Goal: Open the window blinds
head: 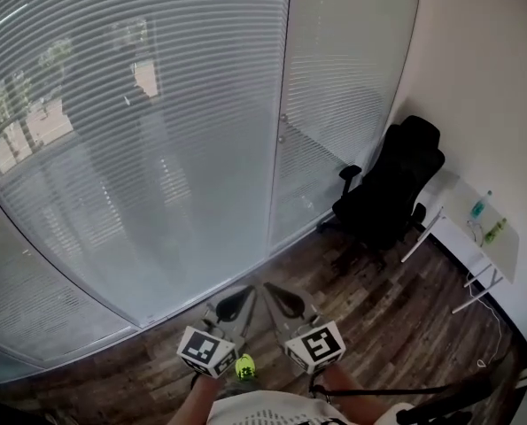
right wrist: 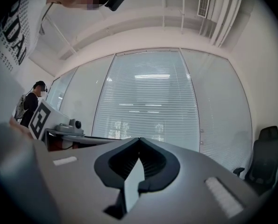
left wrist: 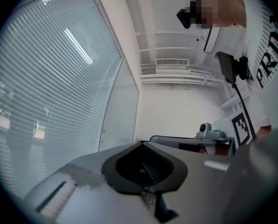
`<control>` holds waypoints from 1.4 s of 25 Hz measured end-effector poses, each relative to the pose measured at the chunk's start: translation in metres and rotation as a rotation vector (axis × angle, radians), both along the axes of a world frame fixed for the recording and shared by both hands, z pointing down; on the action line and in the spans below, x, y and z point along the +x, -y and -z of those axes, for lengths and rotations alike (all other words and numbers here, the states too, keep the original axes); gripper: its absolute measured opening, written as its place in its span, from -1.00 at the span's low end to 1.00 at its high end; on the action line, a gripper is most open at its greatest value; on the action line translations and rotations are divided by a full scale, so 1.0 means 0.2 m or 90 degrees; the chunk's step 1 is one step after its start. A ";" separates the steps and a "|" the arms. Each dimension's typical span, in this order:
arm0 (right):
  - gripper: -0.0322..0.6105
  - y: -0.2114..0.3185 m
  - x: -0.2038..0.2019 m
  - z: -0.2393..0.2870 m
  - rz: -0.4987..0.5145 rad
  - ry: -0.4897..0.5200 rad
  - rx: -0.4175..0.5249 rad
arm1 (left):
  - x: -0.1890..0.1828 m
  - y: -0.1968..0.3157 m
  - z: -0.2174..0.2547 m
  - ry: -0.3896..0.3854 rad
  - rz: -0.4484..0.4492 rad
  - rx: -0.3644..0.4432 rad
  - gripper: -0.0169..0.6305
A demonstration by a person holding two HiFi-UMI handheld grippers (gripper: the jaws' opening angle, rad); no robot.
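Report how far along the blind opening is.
Done: nothing yet. The blinds hang fully down, their slats covering the glass. In hand: nothing. The left gripper and right gripper are both shut and empty, held short of the window. Left: the whole job, getting to the window and opening the blinds.

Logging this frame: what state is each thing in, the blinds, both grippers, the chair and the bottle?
window blinds: lowered over the glass, not yet opened, outdoors showing dimly through.
left gripper: shut, nothing between the jaws.
right gripper: shut, nothing between the jaws.
office chair: upright, unoccupied.
bottle: standing upright on the white desk.
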State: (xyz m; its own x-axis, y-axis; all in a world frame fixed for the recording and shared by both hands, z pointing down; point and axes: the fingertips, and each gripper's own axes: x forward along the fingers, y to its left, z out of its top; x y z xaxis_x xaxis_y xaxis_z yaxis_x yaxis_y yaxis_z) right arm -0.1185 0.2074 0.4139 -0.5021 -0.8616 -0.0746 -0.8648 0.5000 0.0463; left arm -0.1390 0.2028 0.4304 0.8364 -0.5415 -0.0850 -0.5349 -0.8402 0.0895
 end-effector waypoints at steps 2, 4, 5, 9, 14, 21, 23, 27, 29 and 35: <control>-0.88 0.13 0.01 0.02 -0.003 -0.001 0.001 | 0.02 0.12 0.02 0.000 -0.007 0.000 -0.97; -0.88 0.24 -0.02 0.01 -0.005 -0.003 0.007 | 0.00 0.22 0.01 0.002 -0.013 -0.003 -0.97; -0.88 0.30 -0.03 0.01 -0.007 -0.006 0.010 | -0.02 0.28 0.01 0.002 -0.015 -0.003 -0.97; -0.88 0.55 0.02 0.02 -0.013 -0.010 -0.011 | 0.03 0.53 0.02 -0.001 -0.026 -0.015 -0.97; -0.88 0.75 0.06 -0.02 -0.030 -0.016 -0.011 | 0.07 0.72 -0.03 -0.005 -0.033 -0.018 -0.97; -0.88 0.91 0.09 -0.08 -0.032 -0.013 -0.025 | 0.10 0.86 -0.10 -0.008 -0.031 -0.038 -0.97; -0.88 0.94 0.09 -0.10 -0.028 -0.013 -0.023 | 0.10 0.89 -0.14 -0.003 -0.026 -0.043 -0.97; -0.88 1.05 0.15 -0.13 -0.009 -0.021 -0.017 | 0.15 1.01 -0.17 0.000 -0.007 -0.046 -0.97; -0.88 1.13 0.21 -0.15 -0.004 -0.014 -0.022 | 0.21 1.08 -0.17 0.000 0.001 -0.044 -0.97; -0.88 1.35 0.38 -0.17 0.026 -0.006 -0.018 | 0.37 1.30 -0.15 -0.008 0.035 -0.034 -0.97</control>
State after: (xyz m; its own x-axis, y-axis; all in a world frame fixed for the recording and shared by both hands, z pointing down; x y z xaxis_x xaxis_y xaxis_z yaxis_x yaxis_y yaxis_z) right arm -0.0427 -0.0620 0.4476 -0.5380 -0.8417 -0.0458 -0.8429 0.5366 0.0404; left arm -0.0653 -0.0563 0.4605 0.8047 -0.5901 -0.0656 -0.5780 -0.8038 0.1407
